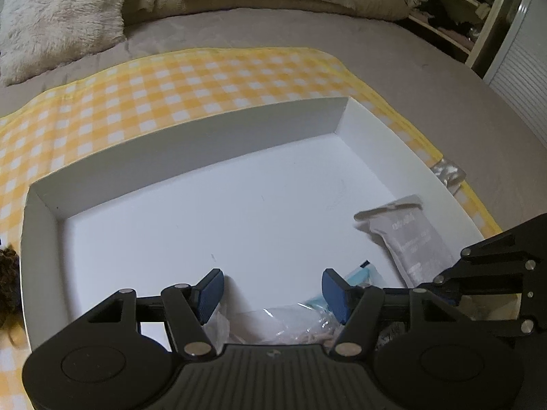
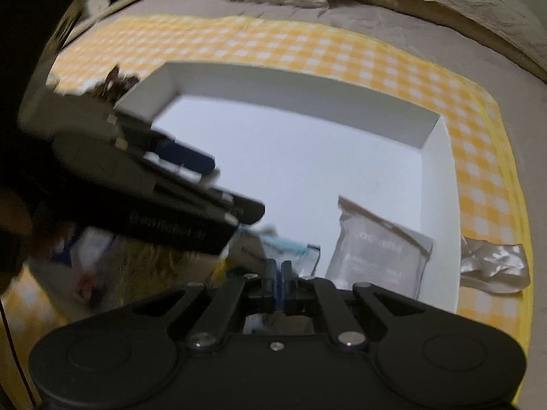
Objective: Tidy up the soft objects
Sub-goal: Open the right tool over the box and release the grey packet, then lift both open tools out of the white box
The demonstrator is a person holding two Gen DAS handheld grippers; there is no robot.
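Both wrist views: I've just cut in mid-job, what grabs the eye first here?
The big white box fills the middle, standing on a yellow checked cloth spread over a bed. Its floor is mostly bare; a grey packet lies near its right wall, with clear-wrapped packets at the near edge. The left gripper hangs open over those, and the right gripper is shut beside it.

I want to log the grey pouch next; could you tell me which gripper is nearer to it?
Right. The right gripper is shut just beside the grey pouch; the left gripper, open, is farther off, over clear bags.
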